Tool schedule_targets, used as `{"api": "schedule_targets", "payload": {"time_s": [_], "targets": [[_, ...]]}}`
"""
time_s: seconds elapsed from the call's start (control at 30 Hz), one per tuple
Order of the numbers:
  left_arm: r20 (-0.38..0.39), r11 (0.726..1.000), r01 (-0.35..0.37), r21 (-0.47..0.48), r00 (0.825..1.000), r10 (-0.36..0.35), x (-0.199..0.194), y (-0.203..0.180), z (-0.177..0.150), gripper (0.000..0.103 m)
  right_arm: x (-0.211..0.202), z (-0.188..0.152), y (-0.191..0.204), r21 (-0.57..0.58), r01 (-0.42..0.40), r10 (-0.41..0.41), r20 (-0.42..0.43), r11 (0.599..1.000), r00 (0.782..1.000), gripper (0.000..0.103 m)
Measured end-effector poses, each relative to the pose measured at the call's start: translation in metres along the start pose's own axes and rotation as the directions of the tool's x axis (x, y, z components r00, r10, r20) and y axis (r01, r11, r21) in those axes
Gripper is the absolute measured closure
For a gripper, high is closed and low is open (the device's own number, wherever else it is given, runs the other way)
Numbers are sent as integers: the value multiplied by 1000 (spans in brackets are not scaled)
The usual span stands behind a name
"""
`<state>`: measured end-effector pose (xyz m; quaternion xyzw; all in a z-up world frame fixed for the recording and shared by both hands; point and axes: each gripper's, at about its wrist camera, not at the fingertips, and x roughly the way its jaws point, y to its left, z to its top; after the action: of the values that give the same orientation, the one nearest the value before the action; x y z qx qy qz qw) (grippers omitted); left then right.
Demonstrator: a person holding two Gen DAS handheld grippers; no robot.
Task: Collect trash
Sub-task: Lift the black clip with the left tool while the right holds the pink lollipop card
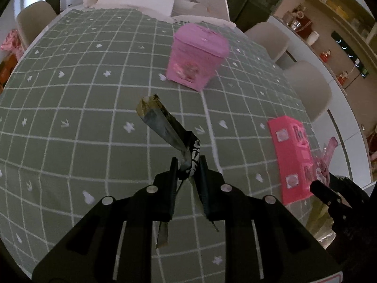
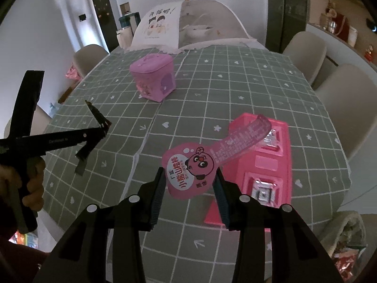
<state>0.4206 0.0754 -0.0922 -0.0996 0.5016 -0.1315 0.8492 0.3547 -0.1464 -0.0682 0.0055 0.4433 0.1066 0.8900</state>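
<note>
- Left gripper [image 1: 187,165]: its jaws are nearly closed, clamped on a dark crumpled wrapper [image 1: 162,123] with black-and-white print near the pinch; the wrapper sticks up and away to the left, clear of the counter, and a loose strip hangs down between the fingers.
- Right gripper [image 2: 189,179]: jaws about half apart, pressing on the round end of a pink snack wrapper [image 2: 192,168] bearing a cartoon face; its clear pink tail curls up and right above the pink tray.
- Pink tray [image 2: 271,160] lies on the counter at the near right, foil-lidded pockets showing.
- Lilac lidded bin [image 1: 198,55] stands farther off, near the counter's middle.
- Counter [image 1: 82,118] wears a grey-green grid cloth with small white marks.
- Pale chairs [image 2: 306,49] line the right side; a hand [image 2: 33,188] grips the left tool's handle.
</note>
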Motion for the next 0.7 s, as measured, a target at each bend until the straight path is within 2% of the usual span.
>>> {"api": "schedule_targets", "payload": {"time_s": [0.43,0.7], "targets": [[4,998,-9,-56,1000,9,-11,-16,-29,86,-20,-15,-16,-33,0,0,0,999,1000,65],[27,1000,-13,-22,1000,13,-24,-35,-37,86,-40,-19,-31,-21,11,-10,40,1000,999,65]]}}
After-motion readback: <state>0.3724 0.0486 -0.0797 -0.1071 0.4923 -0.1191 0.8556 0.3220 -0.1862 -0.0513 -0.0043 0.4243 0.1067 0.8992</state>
